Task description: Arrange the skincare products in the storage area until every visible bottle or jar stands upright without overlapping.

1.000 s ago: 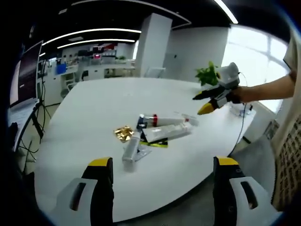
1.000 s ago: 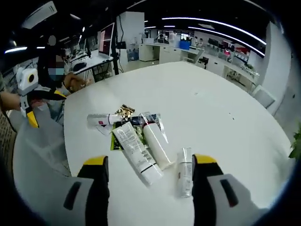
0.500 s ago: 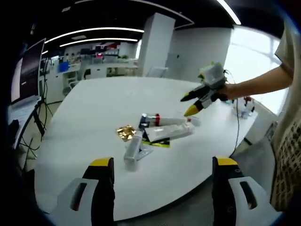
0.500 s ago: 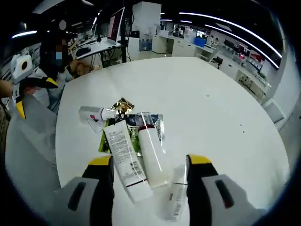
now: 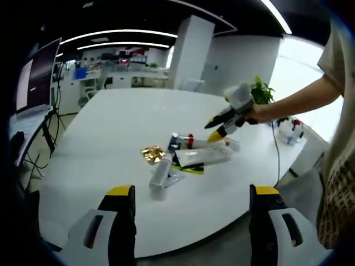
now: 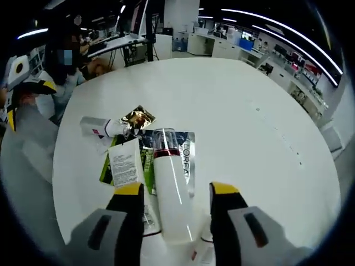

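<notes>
Several skincare products lie in a heap on the white round table (image 5: 100,127). A white bottle (image 6: 171,188) with a red band and clear cap lies flat between the jaws of my right gripper (image 6: 176,208), which is open with gaps on both sides. Beside it lie a white tube (image 6: 126,165), a small white bottle (image 6: 93,126), a gold packet (image 6: 138,117) and a dark flat sachet (image 6: 187,151). In the left gripper view the same heap shows: the tube (image 5: 202,156), a lying bottle (image 5: 159,176), and the right gripper (image 5: 214,129) above them. My left gripper (image 5: 191,213) hangs open, well short of the heap.
The table edge runs close below the left gripper. A person sits at a desk (image 6: 119,43) beyond the table's far side. A potted plant (image 5: 260,91) and a small item (image 5: 288,128) stand at the table's right end. Bare table top surrounds the heap.
My right gripper has come down onto the heap and its jaws have drawn closer together around the red-banded white bottle. The left gripper has stayed back, open.
</notes>
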### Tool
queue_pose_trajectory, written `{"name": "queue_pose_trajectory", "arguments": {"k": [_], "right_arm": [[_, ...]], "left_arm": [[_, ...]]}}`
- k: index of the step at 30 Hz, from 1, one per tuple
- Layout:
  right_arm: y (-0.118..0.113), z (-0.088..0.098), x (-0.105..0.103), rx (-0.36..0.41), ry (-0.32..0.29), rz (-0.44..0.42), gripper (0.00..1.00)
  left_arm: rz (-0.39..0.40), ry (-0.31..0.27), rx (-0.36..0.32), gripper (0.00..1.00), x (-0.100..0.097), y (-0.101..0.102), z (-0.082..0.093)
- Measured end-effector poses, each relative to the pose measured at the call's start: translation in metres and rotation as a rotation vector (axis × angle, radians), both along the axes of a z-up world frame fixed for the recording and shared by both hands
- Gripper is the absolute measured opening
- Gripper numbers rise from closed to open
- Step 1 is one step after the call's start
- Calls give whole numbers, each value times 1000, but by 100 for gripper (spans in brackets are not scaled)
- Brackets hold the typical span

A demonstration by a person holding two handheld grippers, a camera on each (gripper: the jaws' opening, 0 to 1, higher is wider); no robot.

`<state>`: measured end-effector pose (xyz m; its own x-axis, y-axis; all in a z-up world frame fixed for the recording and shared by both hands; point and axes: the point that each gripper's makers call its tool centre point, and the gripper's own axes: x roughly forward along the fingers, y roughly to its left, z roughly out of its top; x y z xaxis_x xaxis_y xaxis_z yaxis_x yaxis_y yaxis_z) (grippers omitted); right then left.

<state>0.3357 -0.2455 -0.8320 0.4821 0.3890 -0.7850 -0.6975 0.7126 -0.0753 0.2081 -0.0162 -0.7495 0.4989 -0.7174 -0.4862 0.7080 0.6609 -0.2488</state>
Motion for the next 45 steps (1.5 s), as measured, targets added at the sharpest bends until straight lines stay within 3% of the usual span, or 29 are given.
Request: {"name": "queue_pose_trajectory", "arguments": {"k": [12,15,17,23,26,32,36,40,45], "right_arm": [[9,-25,11,-15,78,37,34],[10,-29,13,-34,89,35,38],[13,-32,13,-40,101,44,35],[19,-43,10,-133,139,134,30],[19,-43,12,-119,191,112,30],[18,-44,12,-142,231,132,31],[22,-44,13,-154,225,166,31],[24,-45,19,-152,239,98,30],[23,-45,18,-147,238,98,29]], "left_arm": [[29,16,-19,81,4,4,-2],[40,17,-25,81,5,5,-2],[41,19,-29,81,5,6,-1],[49,20,-34,81,6,7,-2],[54,20,-36,81,7,7,-1],[54,17,-31,80,7,5,0],[59,16,-27,80,8,4,1],[62,14,-22,79,8,4,1],[62,13,-21,79,8,4,1]]}}
